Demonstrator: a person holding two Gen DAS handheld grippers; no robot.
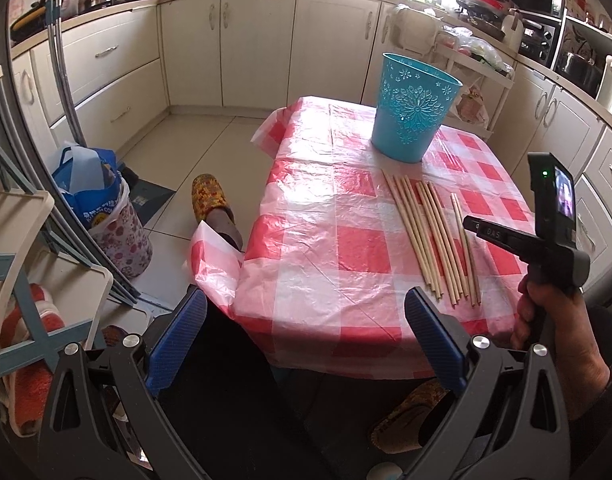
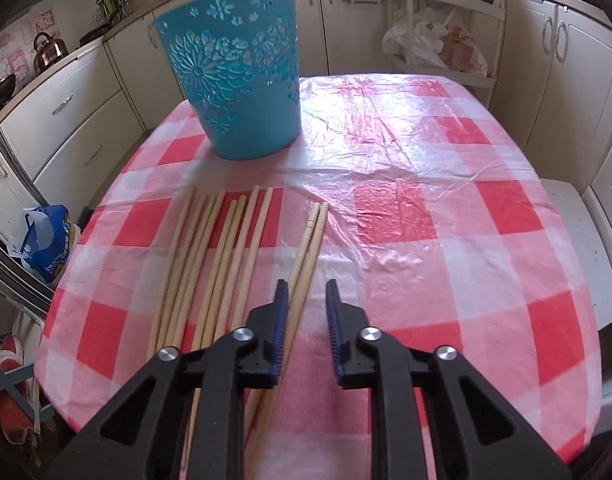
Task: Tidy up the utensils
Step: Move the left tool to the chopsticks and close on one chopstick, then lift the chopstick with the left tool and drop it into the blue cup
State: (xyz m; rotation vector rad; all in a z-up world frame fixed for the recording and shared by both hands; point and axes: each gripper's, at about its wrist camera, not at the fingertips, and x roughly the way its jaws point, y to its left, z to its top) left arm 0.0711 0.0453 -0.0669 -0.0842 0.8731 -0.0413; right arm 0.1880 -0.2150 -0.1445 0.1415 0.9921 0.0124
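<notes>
Several wooden chopsticks [image 2: 210,264] lie side by side on the red-and-white checked tablecloth [image 2: 405,200]; they also show in the left wrist view [image 1: 425,232]. A separate pair of chopsticks [image 2: 307,248] lies to their right. A blue perforated bin [image 2: 238,76] stands upright behind them; it also shows in the left wrist view [image 1: 411,108]. My right gripper [image 2: 307,300] is open, low over the near end of the separate pair, with the pair by its left finger. My left gripper [image 1: 306,336] is open and empty, off the table's near-left edge. The right gripper's body [image 1: 553,216] shows in the left wrist view.
Cream kitchen cabinets [image 1: 258,48] ring the room. A blue bag in a flowered bin [image 1: 106,216] stands on the floor left of the table. A folding rack [image 1: 38,280] is at the left. A trolley with bags [image 2: 437,44] stands behind the table. Slippered feet [image 1: 210,204] are beside the table.
</notes>
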